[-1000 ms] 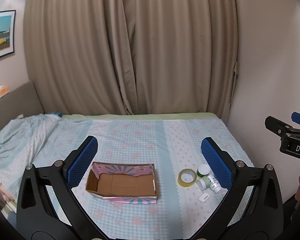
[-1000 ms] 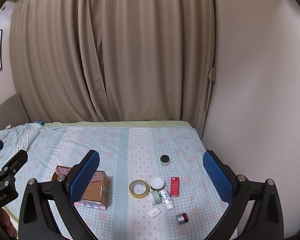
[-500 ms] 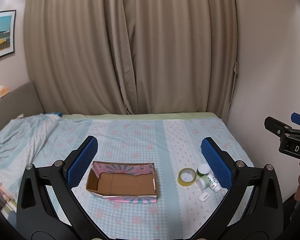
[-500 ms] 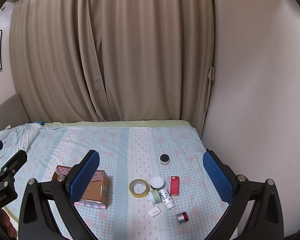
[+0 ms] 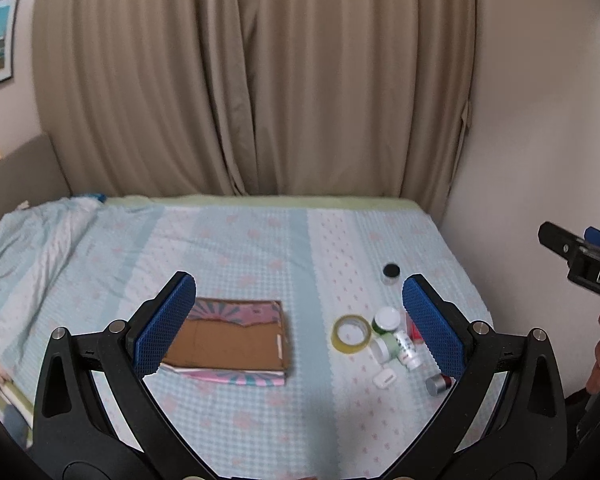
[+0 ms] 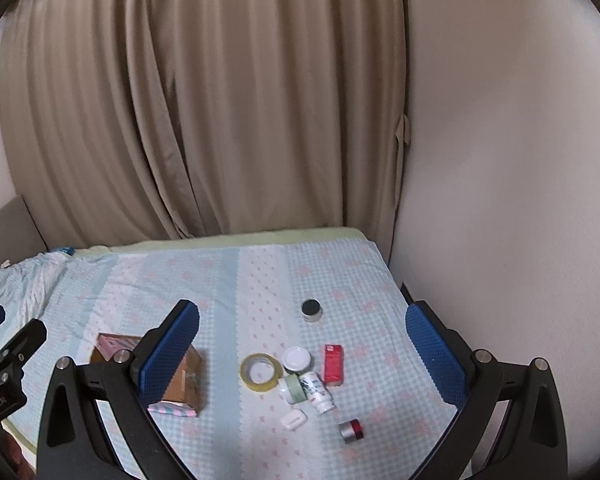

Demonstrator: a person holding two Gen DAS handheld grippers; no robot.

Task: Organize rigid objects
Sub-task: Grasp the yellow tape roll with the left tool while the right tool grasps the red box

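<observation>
Both our claws hang over the near edge of the bed, spread wide, holding and touching nothing. Between the left claw fingers sits the open box. Between the right claw fingers lies the clutter: tape, jars, bottle, red carton. Beyond them, plenty of bare sheet. Wall hugs the right finger.

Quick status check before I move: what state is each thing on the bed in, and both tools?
Cardboard box: open, empty.
Tape roll: lying flat.
Black-lidded jar: upright, closed, apart from the cluster.
White-lidded jar: upright, closed.
White bottle: on its side.
Red carton: lying flat.
Left tool: open, empty.
Right tool: open, empty.
</observation>
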